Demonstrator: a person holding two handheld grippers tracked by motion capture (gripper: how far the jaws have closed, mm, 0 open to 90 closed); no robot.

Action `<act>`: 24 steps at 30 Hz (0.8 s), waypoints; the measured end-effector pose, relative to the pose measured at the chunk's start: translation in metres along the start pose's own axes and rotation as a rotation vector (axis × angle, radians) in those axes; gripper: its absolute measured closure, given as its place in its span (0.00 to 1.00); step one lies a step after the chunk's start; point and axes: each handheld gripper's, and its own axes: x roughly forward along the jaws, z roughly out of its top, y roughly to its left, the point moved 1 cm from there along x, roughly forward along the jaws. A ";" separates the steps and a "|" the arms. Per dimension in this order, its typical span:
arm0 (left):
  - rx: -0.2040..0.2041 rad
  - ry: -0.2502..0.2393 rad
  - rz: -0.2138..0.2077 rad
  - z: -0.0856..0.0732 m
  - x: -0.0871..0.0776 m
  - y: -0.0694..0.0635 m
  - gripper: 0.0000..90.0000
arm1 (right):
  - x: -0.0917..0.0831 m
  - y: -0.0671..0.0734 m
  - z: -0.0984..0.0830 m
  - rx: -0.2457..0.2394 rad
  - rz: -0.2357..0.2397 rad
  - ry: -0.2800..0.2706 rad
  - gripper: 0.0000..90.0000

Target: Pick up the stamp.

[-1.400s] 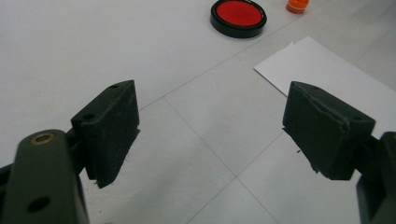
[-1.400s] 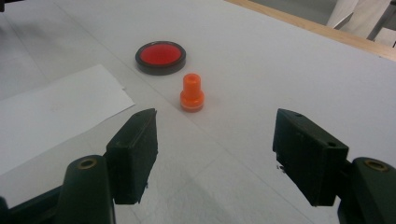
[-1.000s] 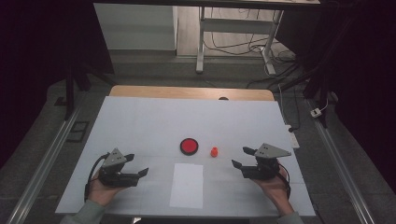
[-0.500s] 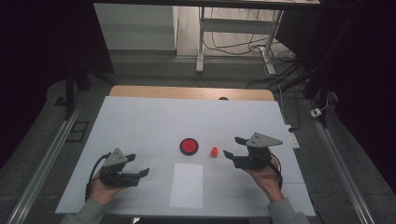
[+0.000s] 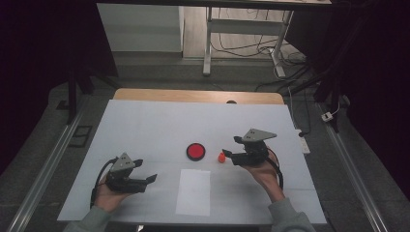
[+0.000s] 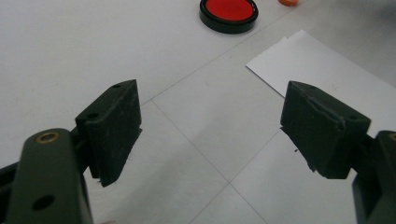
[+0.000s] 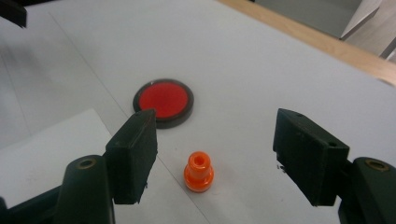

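Orange peg (image 7: 198, 171) between wide-open right claw (image 7: 215, 156).

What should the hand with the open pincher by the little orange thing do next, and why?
Probably ease the right gripper a little forward and down, then close it. Its jaws stand open on either side of the small orange piece, which stands upright on the white table and is not yet gripped. The red disc lies just beyond.
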 end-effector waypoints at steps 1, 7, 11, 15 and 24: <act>0.001 0.001 0.002 0.000 0.000 0.000 0.23 | 0.003 0.000 -0.001 0.004 0.002 0.009 0.34; 0.001 0.007 0.001 -0.001 0.000 0.000 0.23 | 0.016 0.000 -0.005 0.004 0.009 0.048 0.34; 0.002 0.012 0.002 -0.002 0.000 0.000 0.23 | 0.023 0.000 -0.007 0.002 0.010 0.067 0.35; -0.003 0.010 0.004 -0.001 0.000 0.000 0.23 | 0.031 0.000 -0.009 0.003 0.008 0.085 0.37; -0.006 0.006 0.001 -0.002 -0.001 0.002 0.24 | 0.042 -0.001 -0.017 0.020 0.009 0.099 0.42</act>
